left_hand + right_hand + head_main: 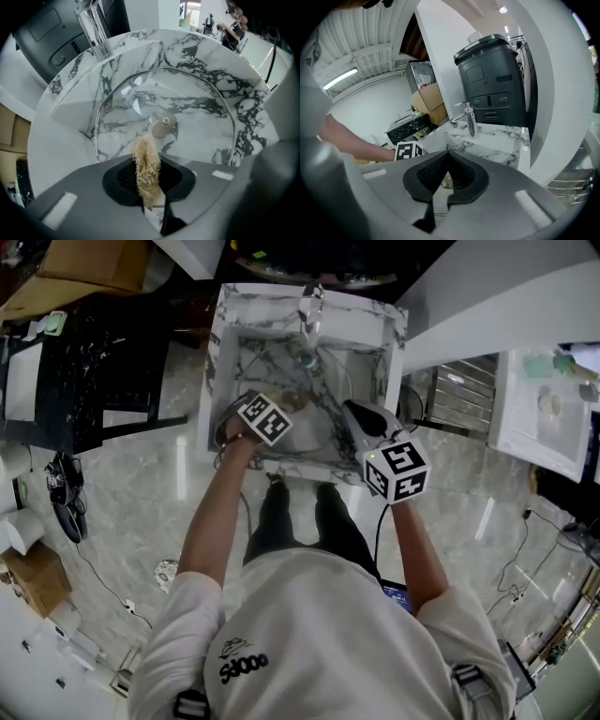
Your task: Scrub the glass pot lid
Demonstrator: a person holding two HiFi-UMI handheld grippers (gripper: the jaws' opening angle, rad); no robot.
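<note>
Left gripper view: lid (pixel 165 123) beyond jaws

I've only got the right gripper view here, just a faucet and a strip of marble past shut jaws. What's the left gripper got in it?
Observer: The left gripper is shut on a tan fibrous scrubber that sticks out past its jaws.
Operator: And where's the lid?
Observer: The glass lid sits in the basin of the marble sink. The scrubber's tip is close to its knob, but I cannot tell whether it touches the glass.
</note>
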